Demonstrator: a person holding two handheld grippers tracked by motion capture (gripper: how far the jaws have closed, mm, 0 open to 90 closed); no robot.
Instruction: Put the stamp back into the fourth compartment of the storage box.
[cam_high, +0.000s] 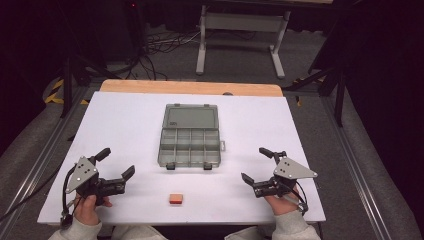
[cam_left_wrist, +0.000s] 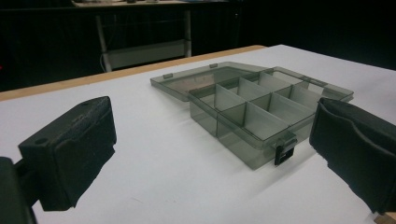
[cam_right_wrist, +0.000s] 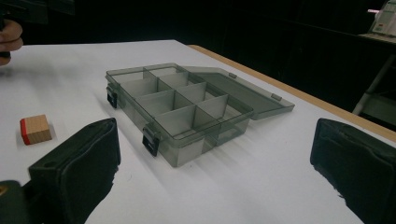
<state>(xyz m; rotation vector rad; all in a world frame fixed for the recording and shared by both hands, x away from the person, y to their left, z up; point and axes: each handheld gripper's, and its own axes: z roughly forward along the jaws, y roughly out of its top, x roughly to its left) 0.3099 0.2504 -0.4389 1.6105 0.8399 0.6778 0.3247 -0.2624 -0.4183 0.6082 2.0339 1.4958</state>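
A clear grey compartment box lies open in the middle of the white table, its lid flat on the far side. Its compartments hold nothing I can see. A small wooden block with a red side sits near the front edge, in front of the box. My left gripper rests open at front left, jaws wide apart and pointing toward the box. My right gripper rests open at front right, also facing the box. Neither holds anything.
The white table top has a wooden strip along its far edge. Beyond it stand a white table frame and loose cables on the floor. Metal rails run down both sides.
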